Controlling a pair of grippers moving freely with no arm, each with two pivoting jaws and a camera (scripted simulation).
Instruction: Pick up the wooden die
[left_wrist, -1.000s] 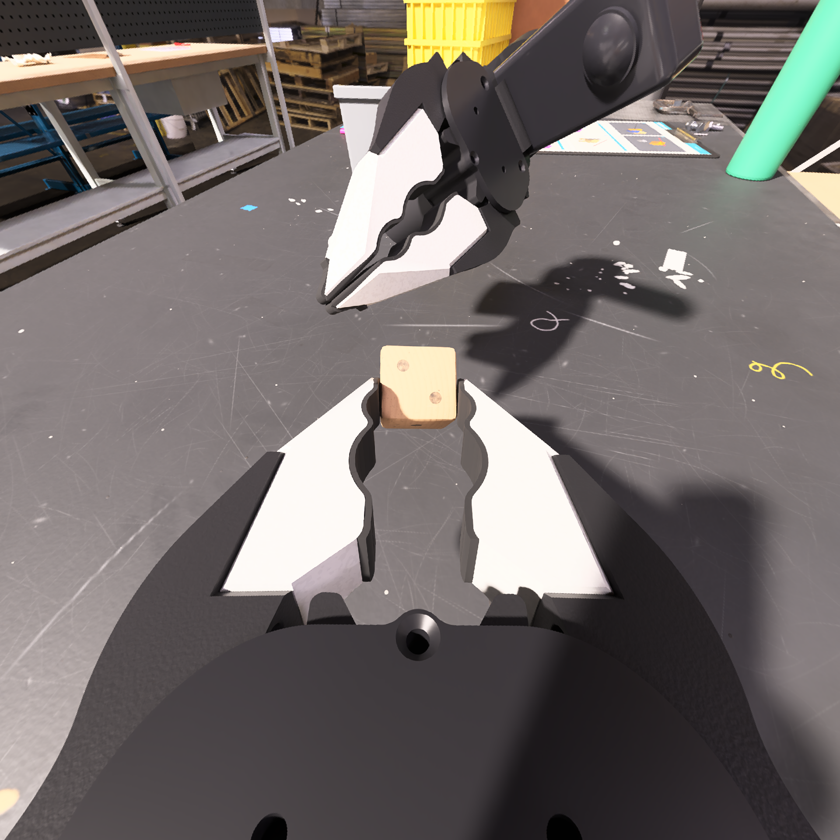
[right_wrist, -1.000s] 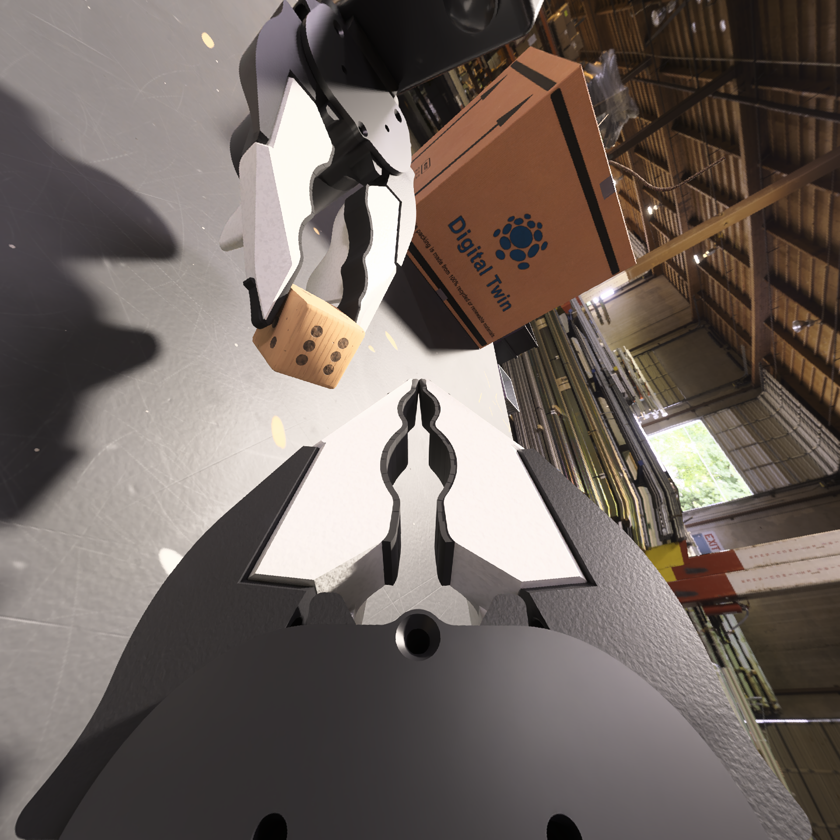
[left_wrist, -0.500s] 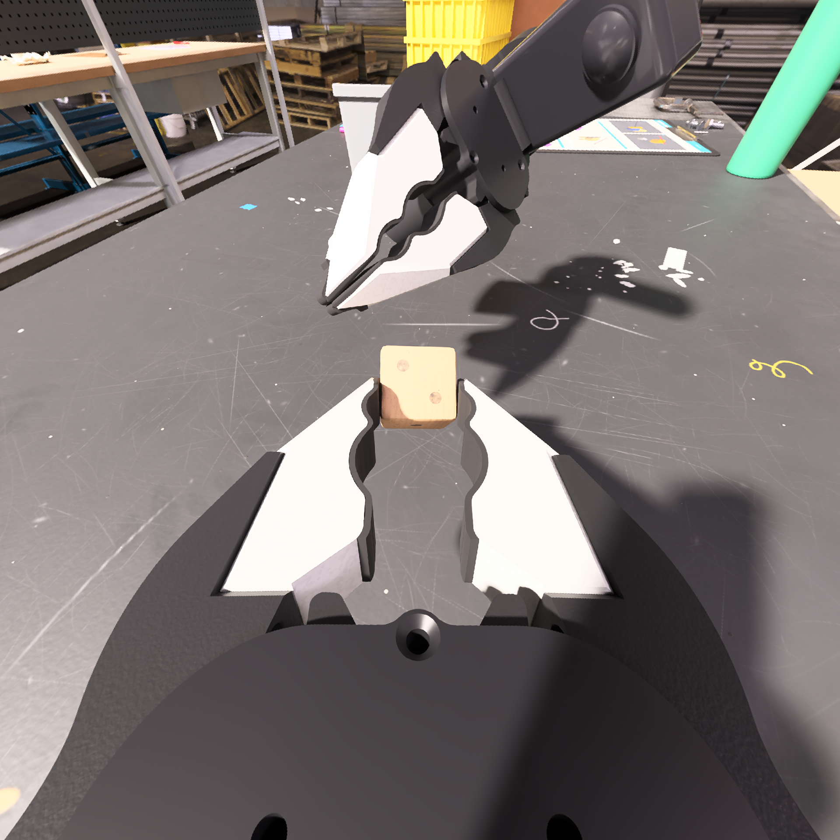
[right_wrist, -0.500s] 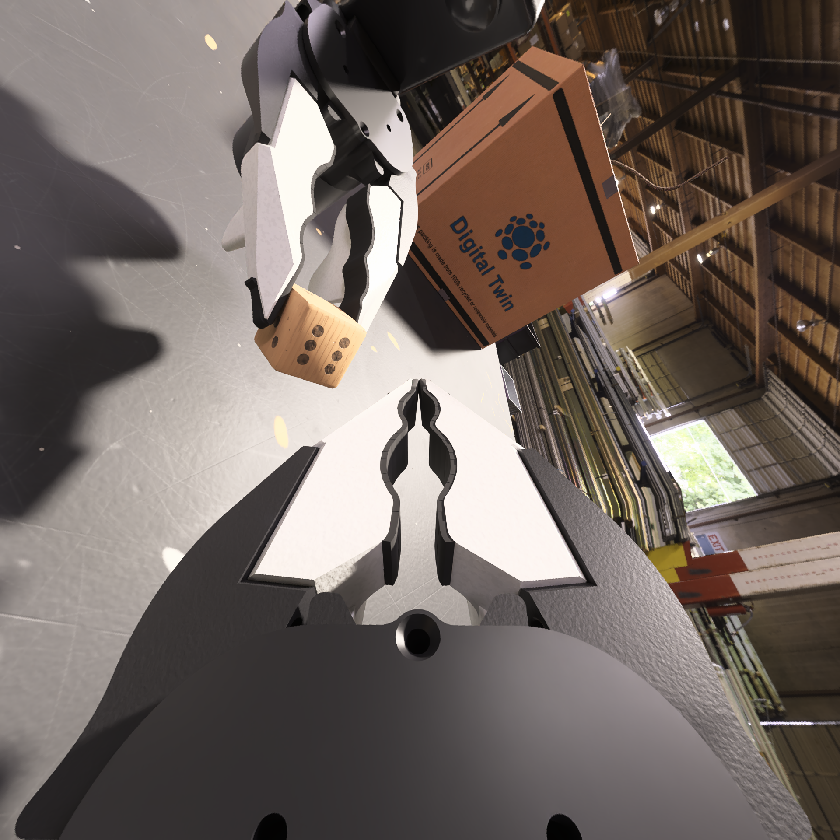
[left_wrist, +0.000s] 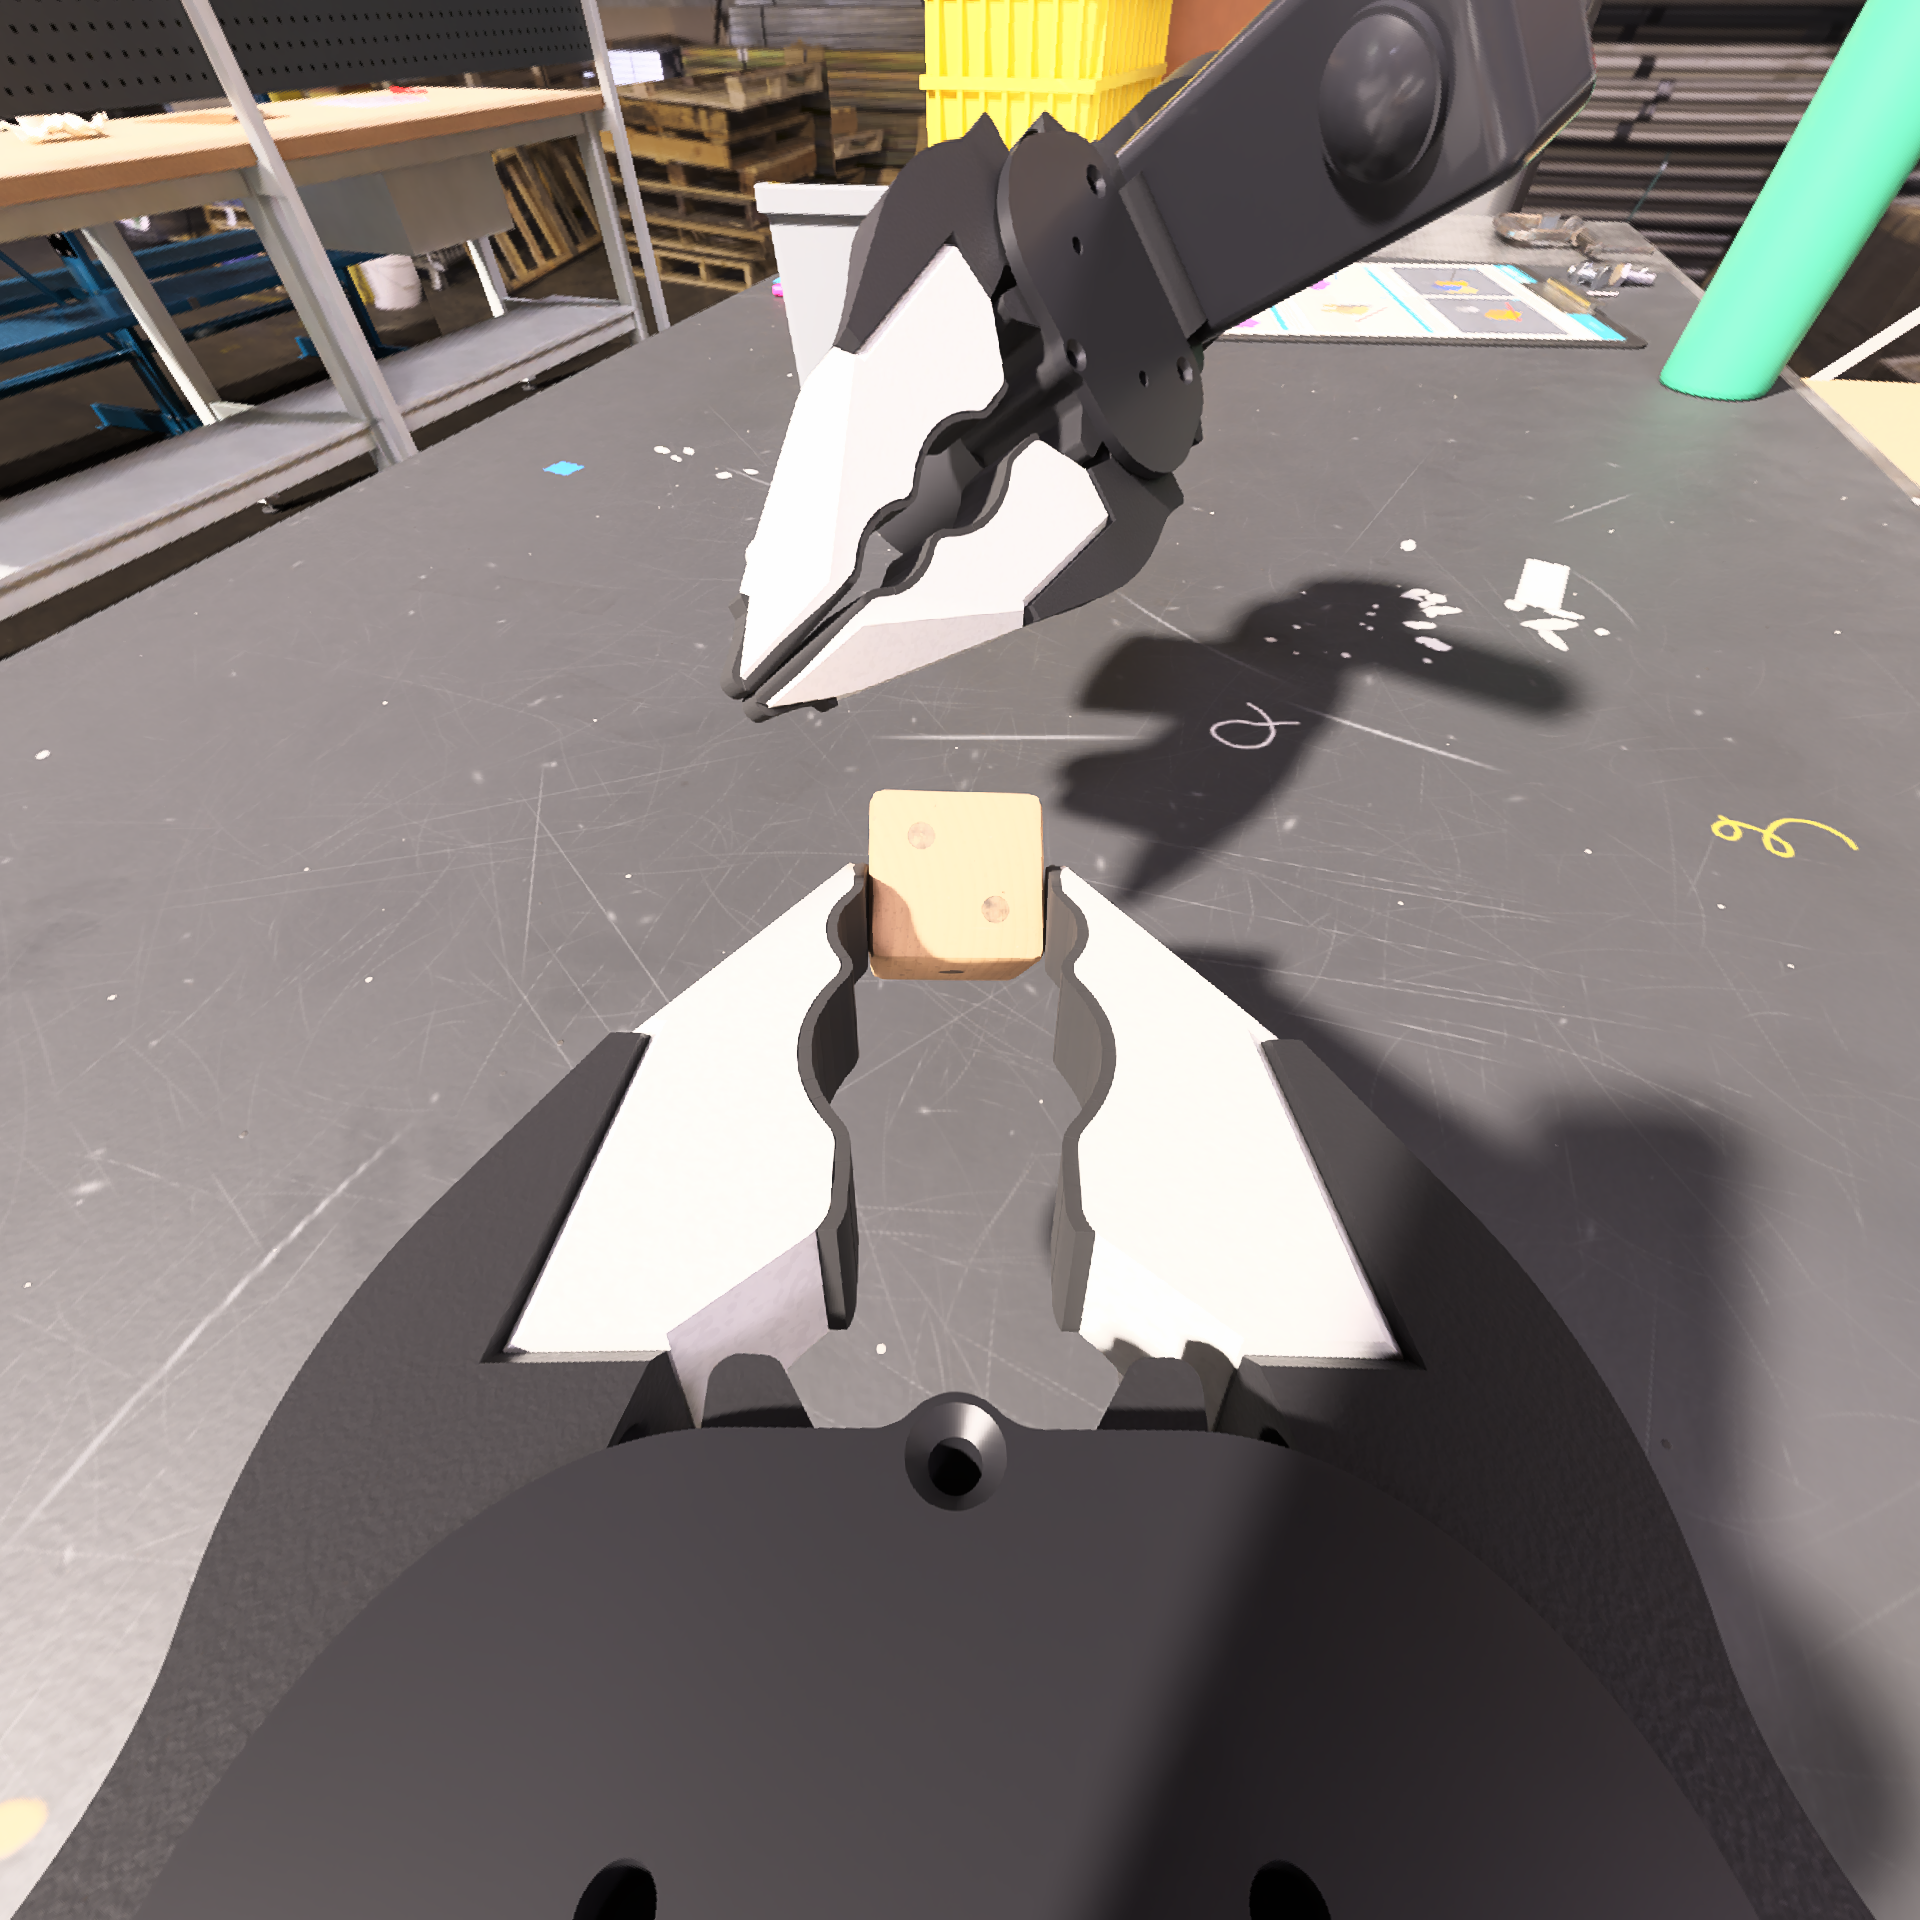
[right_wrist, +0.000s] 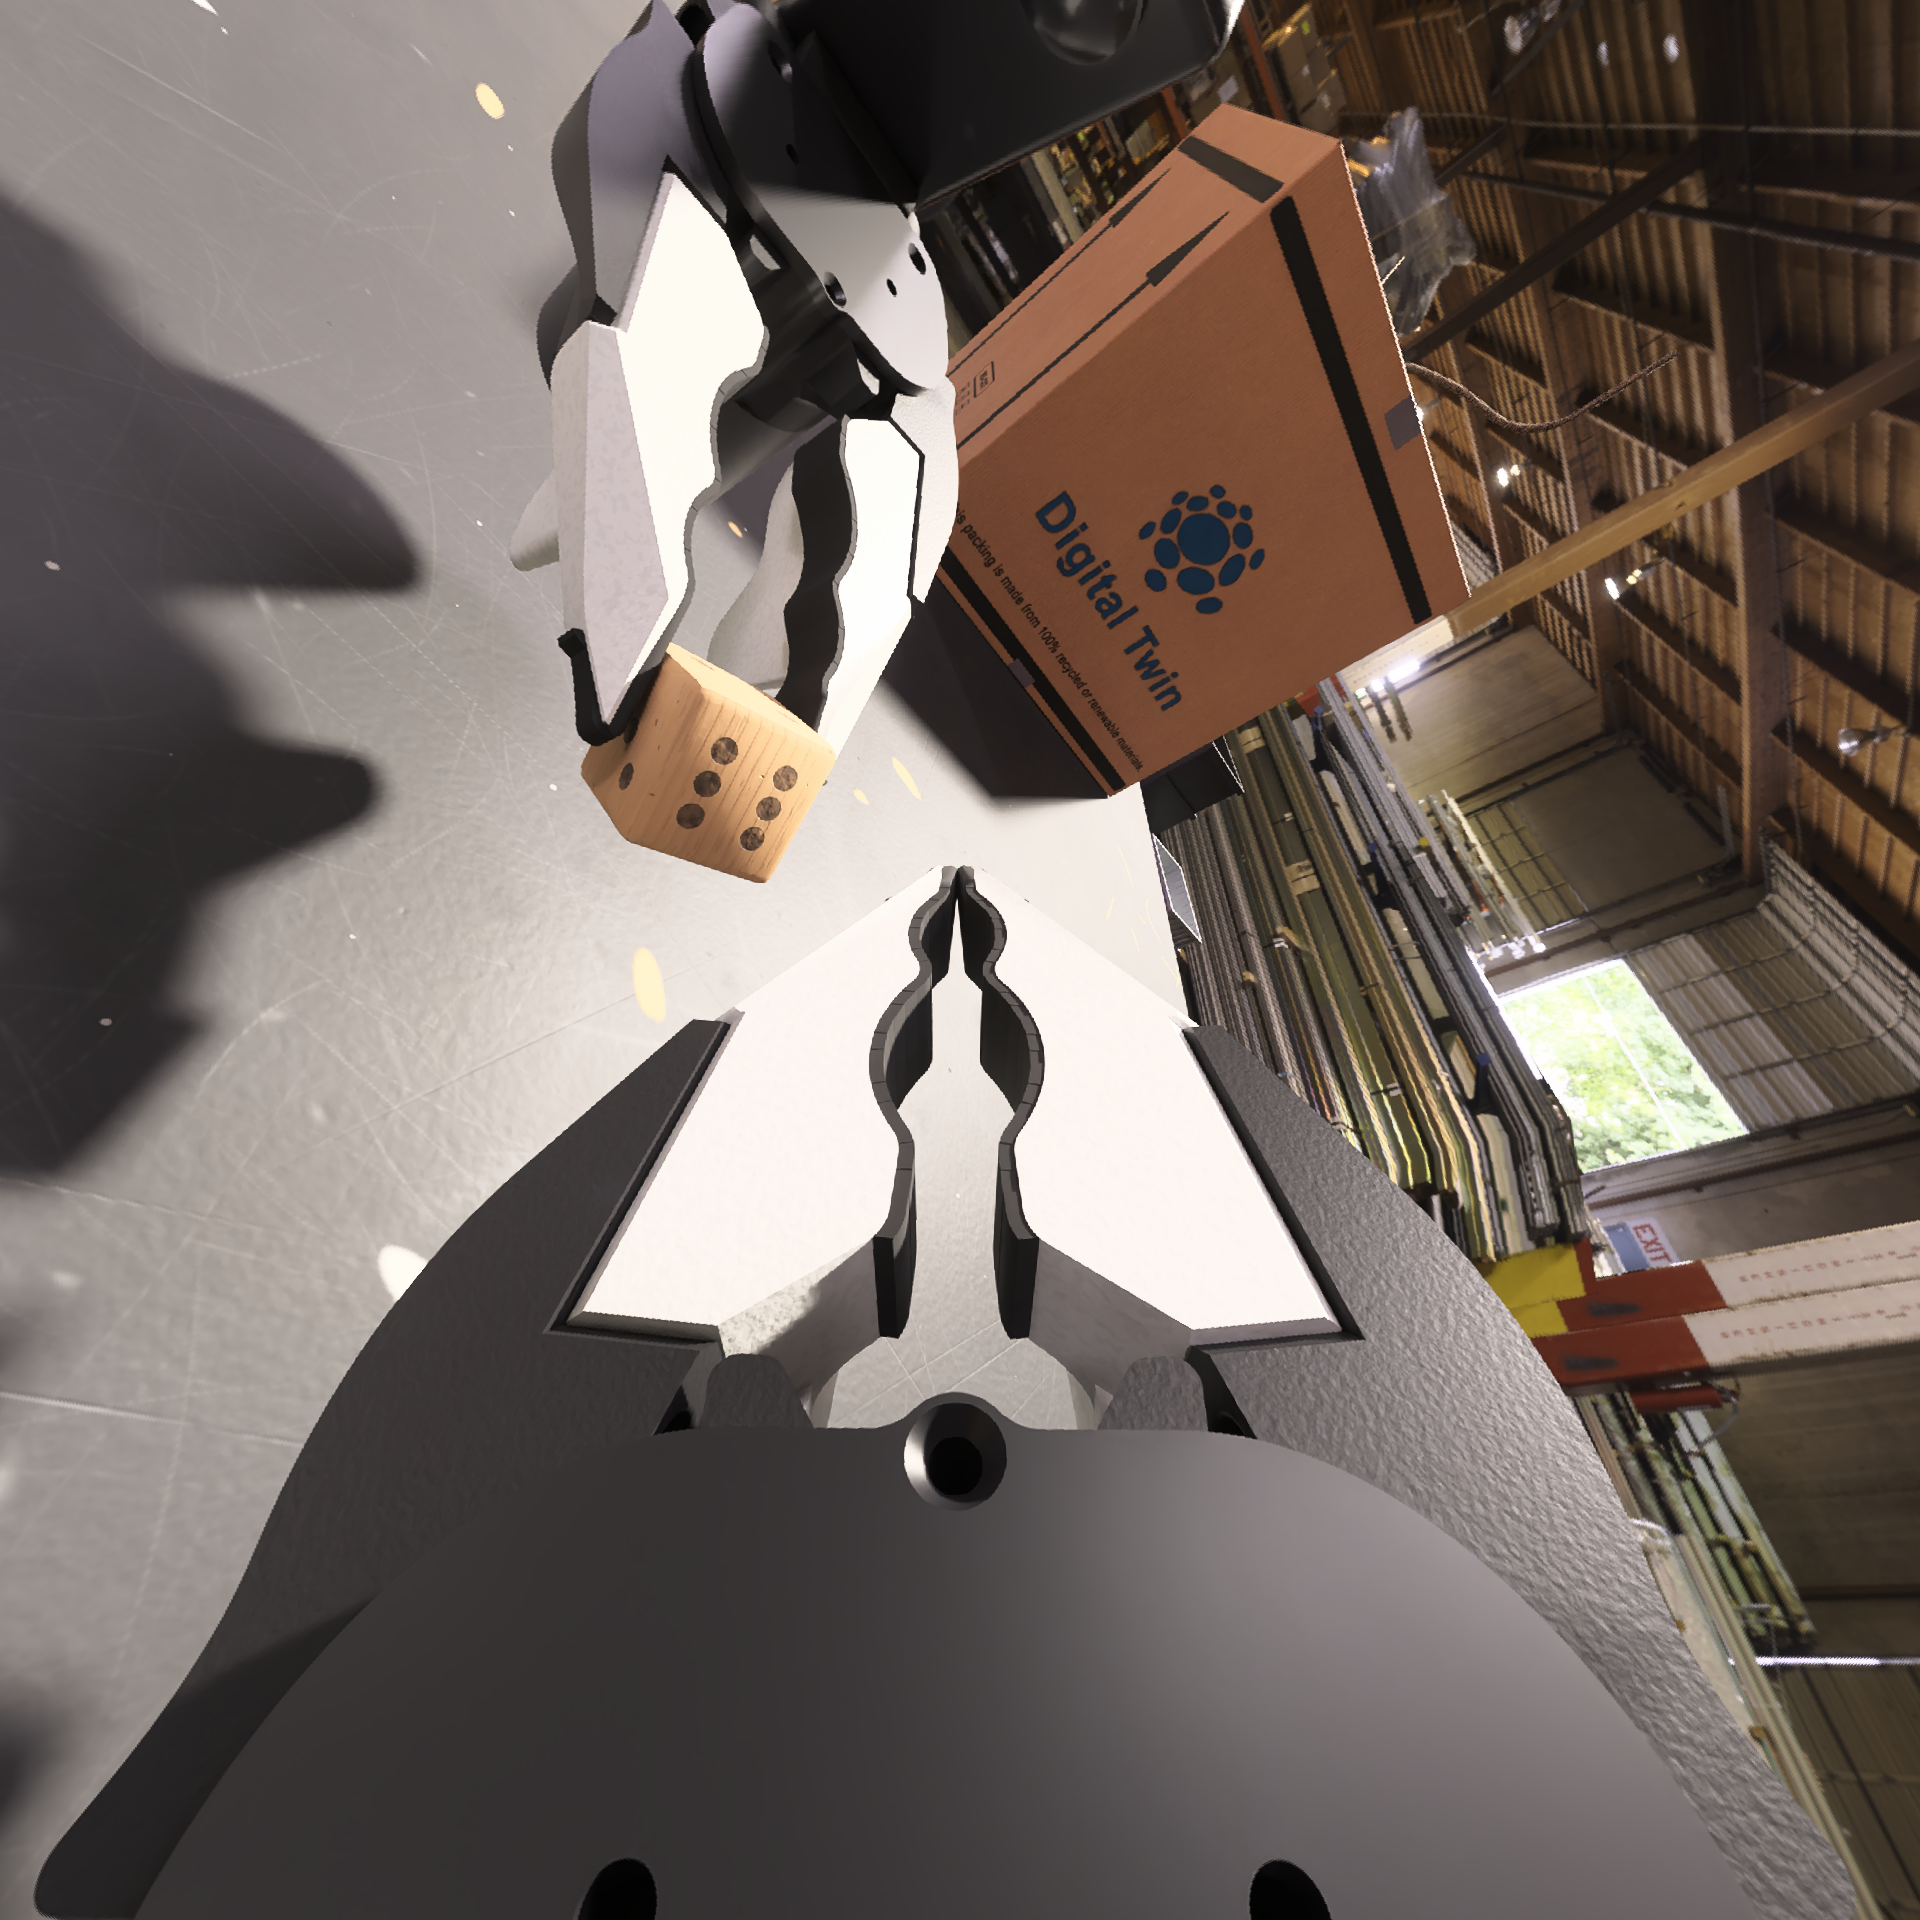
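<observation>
The wooden die (left_wrist: 954, 883) is pinched between the white fingertips of the left gripper (left_wrist: 954, 914), its sides pressed by both tips, with a two-pip face turned up. It is held clear of the scratched dark grey table (left_wrist: 312, 935). Just beyond the die, the right gripper (left_wrist: 774, 698) is angled downward with its fingertips pressed together and nothing between them. In the right wrist view, the die (right_wrist: 712, 777) is seen at the tips of the left gripper (right_wrist: 717, 727), close ahead of the right gripper (right_wrist: 958, 878). A brown cardboard box (right_wrist: 1195, 499) stands behind.
</observation>
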